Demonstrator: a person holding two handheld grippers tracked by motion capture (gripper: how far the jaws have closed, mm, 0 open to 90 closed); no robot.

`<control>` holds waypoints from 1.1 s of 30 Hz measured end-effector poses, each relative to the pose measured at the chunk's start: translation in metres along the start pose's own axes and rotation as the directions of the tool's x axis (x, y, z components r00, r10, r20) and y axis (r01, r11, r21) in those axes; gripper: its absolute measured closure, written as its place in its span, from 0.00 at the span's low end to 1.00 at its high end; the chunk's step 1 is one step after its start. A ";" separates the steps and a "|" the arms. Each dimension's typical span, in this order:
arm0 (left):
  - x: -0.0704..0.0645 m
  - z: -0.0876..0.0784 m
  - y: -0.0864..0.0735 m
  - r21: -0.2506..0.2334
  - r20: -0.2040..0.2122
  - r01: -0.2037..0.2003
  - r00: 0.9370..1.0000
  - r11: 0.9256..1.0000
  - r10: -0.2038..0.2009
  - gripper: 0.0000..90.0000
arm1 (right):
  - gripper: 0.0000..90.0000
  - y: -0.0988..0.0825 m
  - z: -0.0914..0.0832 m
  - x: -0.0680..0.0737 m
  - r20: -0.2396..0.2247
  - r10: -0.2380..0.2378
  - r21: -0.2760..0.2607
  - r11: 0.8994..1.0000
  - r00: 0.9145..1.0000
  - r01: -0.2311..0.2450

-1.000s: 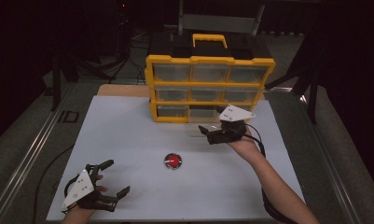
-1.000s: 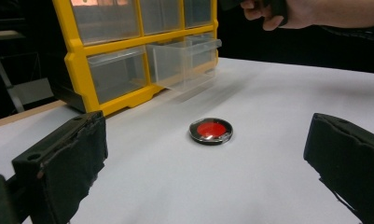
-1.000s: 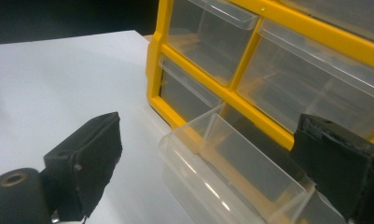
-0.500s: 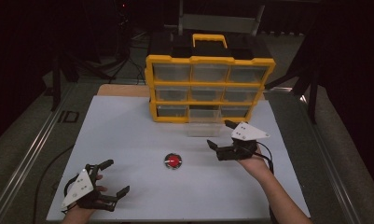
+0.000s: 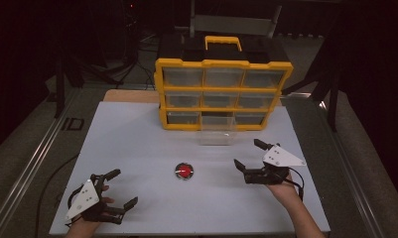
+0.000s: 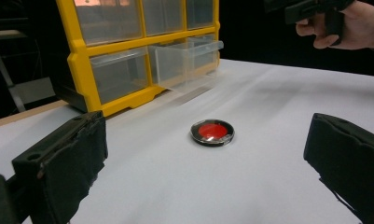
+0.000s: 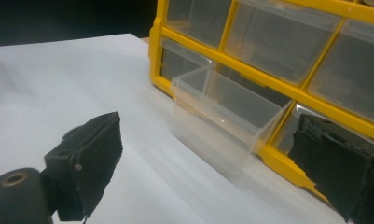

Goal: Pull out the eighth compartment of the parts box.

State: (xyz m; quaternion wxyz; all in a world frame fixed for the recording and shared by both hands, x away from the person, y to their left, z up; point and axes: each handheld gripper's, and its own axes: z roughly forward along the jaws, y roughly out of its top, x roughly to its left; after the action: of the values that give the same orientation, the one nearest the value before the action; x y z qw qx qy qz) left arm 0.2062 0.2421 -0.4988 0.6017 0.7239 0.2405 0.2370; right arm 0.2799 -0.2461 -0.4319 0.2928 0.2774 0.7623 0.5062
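On the white table [image 5: 137, 134], both grippers' fingers spread empty: left gripper [image 5: 118, 194], right gripper [image 5: 248, 154] near the red disc [image 5: 184, 171].

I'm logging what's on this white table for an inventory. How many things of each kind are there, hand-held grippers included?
Yellow plastic drawer organiser with clear drawers: 1
Round black-rimmed red disc: 1
Hand-held black two-jaw grippers: 2, the left gripper and the right gripper
Total: 4
The organiser's middle bottom clear drawer is pulled out; it counts with the organiser.
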 end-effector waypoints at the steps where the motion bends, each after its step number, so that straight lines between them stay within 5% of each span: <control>1: 0.000 0.000 0.000 0.002 0.000 -0.002 1.000 1.000 0.002 0.00 | 0.09 -0.002 -0.001 0.000 0.009 -0.002 -0.002 1.000 1.000 0.002; 27: 0.001 -0.001 -0.001 0.009 -0.003 -0.001 1.000 1.000 0.001 0.00 | 0.09 -0.060 -0.036 0.005 0.022 0.027 0.005 1.000 0.999 -0.027; 33: 0.002 -0.002 -0.002 0.013 -0.007 0.005 1.000 1.000 -0.005 0.00 | 0.11 -0.078 -0.040 0.002 0.028 0.074 0.015 0.997 0.997 -0.074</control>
State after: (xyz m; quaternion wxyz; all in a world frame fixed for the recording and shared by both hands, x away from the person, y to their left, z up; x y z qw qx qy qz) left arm 0.2066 0.2451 -0.5007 0.5967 0.7263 0.2459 0.2367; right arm 0.2402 -0.2950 -0.4921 0.2820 0.3147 0.7514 0.5068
